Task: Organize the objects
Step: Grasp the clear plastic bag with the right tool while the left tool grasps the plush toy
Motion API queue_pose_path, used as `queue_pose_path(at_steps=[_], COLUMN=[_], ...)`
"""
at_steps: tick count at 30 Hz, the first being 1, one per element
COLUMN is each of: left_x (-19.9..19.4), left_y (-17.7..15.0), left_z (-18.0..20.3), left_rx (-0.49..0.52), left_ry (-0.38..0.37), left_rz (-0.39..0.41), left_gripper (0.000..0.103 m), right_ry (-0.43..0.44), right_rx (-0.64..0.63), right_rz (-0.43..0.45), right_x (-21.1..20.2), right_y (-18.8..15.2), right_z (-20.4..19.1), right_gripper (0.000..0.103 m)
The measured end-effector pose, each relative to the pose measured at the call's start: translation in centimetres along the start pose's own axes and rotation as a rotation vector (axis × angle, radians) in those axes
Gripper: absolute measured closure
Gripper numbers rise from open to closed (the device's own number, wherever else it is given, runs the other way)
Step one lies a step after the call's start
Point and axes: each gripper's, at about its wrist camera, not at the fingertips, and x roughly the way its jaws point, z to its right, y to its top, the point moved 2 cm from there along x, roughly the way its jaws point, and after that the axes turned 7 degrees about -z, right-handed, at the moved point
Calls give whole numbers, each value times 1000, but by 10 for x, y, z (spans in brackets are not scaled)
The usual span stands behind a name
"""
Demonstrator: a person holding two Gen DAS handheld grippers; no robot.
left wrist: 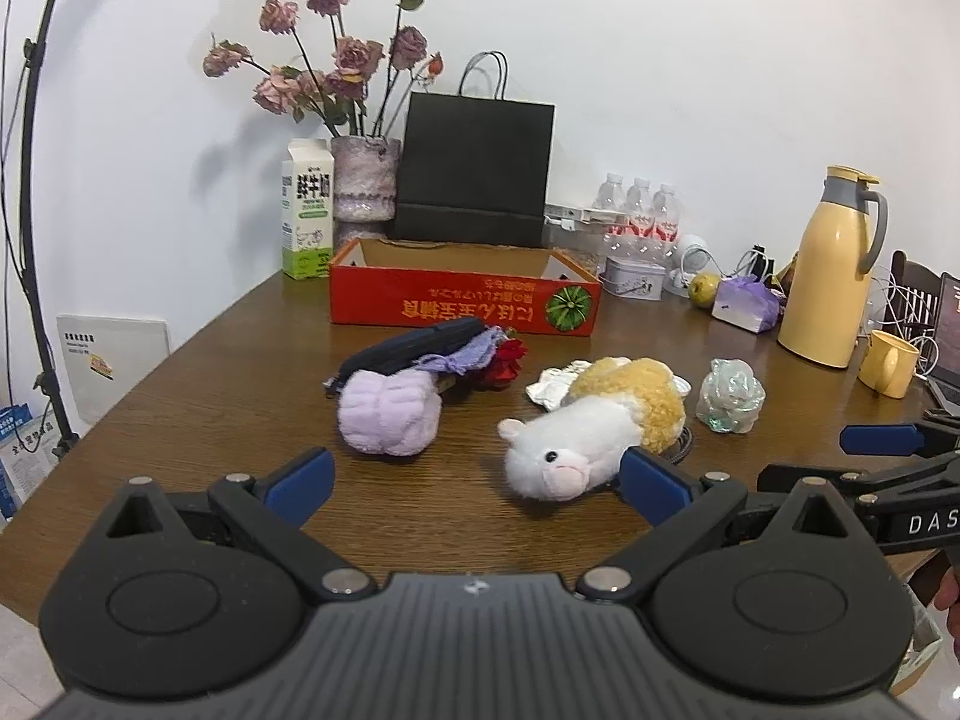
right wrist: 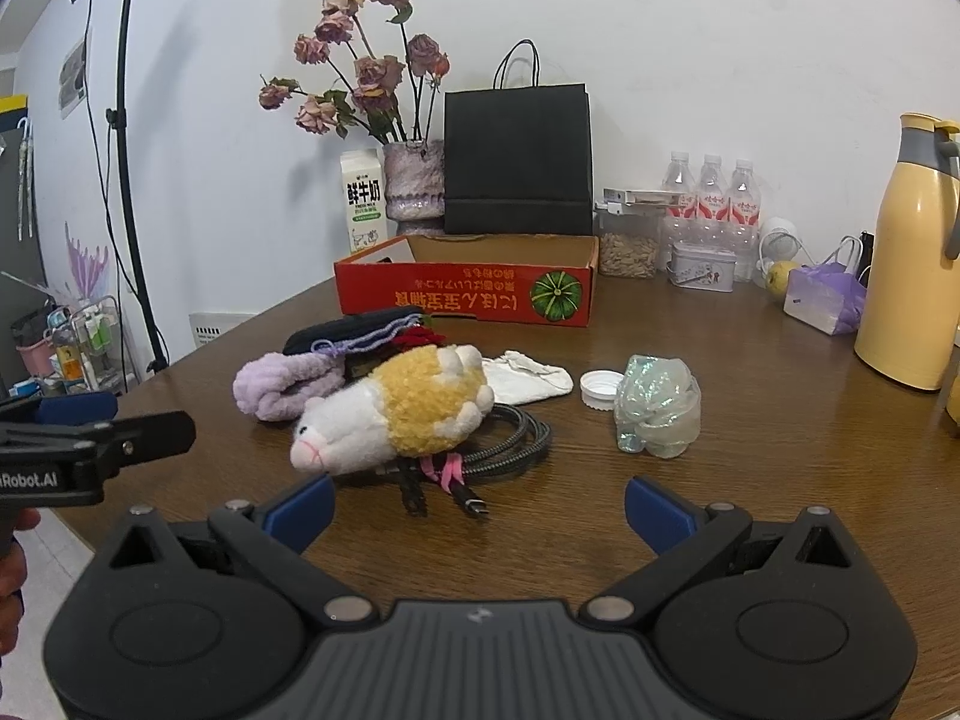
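Left tongs [left wrist: 474, 480]: jaws spread wide, holding nothing, low over the desk [left wrist: 198, 414] at its near edge.
Lilac plush roll [left wrist: 387, 414]: just ahead of the left tongs, toward their left pad. Probably very light and squashy; a pinch across its thick middle should hold.
Dark pouch [left wrist: 414, 345]: beyond the roll, with a lilac knitted piece [left wrist: 465, 356] and a red flower [left wrist: 506, 360] lying against it. It looks limp, so take it by the body, not the cord.
Hamster plush [right wrist: 396, 414]: close ahead of the right tongs, toward their left pad, lying on a coiled braided cable [right wrist: 510, 438]. Soft, light and grippy; squeeze across the yellow back, and beware of snagging the cable.
Right tongs [right wrist: 477, 507]: also wide apart and empty, near the desk.
White cap [right wrist: 602, 388]: ahead, small and hard; likely to slip.
Iridescent crumpled wrap [right wrist: 657, 414]: ahead and right; probably thin and crushable, needing a gentle pinch.
Red cardboard tray [right wrist: 468, 294]: farther back, open-topped, the likely place for everything.
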Motion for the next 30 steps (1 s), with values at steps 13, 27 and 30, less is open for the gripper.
queue_pose_path(at_steps=[13,27,30], left_x=[37,73,81], left_y=[10,32,35], left_z=[22,57,67], left_rx=[23,61,88], left_ry=[-6,-3,-1], left_rz=[-57,-74,-75], left_gripper=[0,0,0], right_ry=[-14,-31,-29], right_rx=[-10,-37,-45], right_rz=[-15,-26,-35], right_x=[16,45,54], right_y=[1,19,23], right_z=[30,75,82], right_gripper=[0,0,0])
